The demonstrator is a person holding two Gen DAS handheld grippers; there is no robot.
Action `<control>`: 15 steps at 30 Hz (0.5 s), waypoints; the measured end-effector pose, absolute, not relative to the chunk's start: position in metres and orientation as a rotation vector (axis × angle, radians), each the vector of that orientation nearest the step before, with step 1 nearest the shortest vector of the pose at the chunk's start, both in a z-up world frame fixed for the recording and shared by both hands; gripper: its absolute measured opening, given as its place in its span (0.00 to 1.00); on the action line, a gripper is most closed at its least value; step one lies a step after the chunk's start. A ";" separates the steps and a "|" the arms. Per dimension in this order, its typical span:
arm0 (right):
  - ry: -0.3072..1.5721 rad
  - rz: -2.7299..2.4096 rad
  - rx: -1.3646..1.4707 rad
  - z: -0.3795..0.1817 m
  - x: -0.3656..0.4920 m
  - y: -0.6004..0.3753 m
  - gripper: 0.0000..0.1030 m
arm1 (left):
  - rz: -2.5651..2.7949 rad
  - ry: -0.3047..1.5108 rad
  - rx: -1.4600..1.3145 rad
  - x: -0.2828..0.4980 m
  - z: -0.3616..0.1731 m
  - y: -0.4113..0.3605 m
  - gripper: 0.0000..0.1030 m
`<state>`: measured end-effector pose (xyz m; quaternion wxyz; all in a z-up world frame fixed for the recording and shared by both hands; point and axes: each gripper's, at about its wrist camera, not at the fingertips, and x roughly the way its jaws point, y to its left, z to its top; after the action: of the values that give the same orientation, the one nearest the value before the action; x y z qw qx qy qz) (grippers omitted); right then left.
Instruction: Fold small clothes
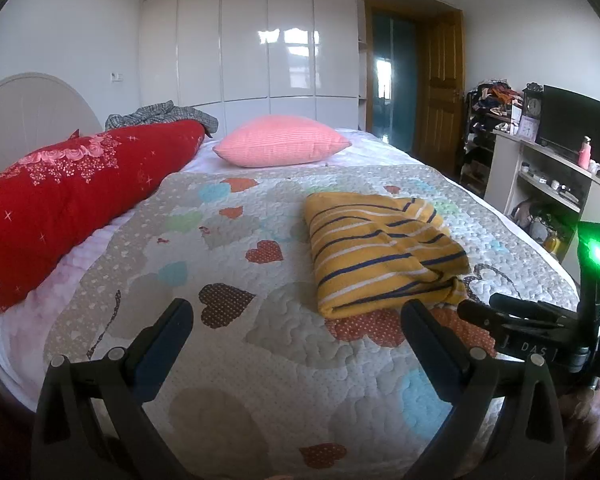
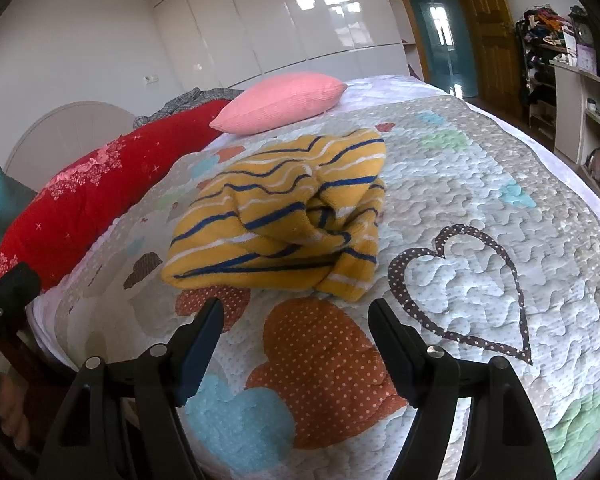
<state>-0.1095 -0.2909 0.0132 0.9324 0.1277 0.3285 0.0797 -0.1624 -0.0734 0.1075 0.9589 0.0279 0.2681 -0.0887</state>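
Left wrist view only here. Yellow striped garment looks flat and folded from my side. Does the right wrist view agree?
Observer: No. In the right wrist view the yellow striped garment bulges, with a rolled tuck in its middle.
Operator: Right gripper holding any of it?
Observer: No. The right gripper is open, with only the quilt between its fingers, just short of the garment's near edge.
Operator: Anything left of the red bolster I can't see?
Observer: Yes, a teal cushion sits at the red bolster's end, by the headboard.
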 end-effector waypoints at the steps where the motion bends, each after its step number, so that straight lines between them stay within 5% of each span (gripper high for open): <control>1: 0.672 0.162 0.260 0.013 -0.110 -0.291 0.77 | -0.179 0.545 0.057 -0.162 0.108 -0.073 1.00; 15: 0.665 0.122 0.276 0.018 -0.116 -0.302 0.79 | -0.144 0.657 0.125 -0.149 0.086 -0.083 1.00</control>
<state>-0.1162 -0.3020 0.0176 0.9341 0.1351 0.3251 0.0594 -0.1489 -0.0835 0.0863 0.9421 0.0613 0.3221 -0.0708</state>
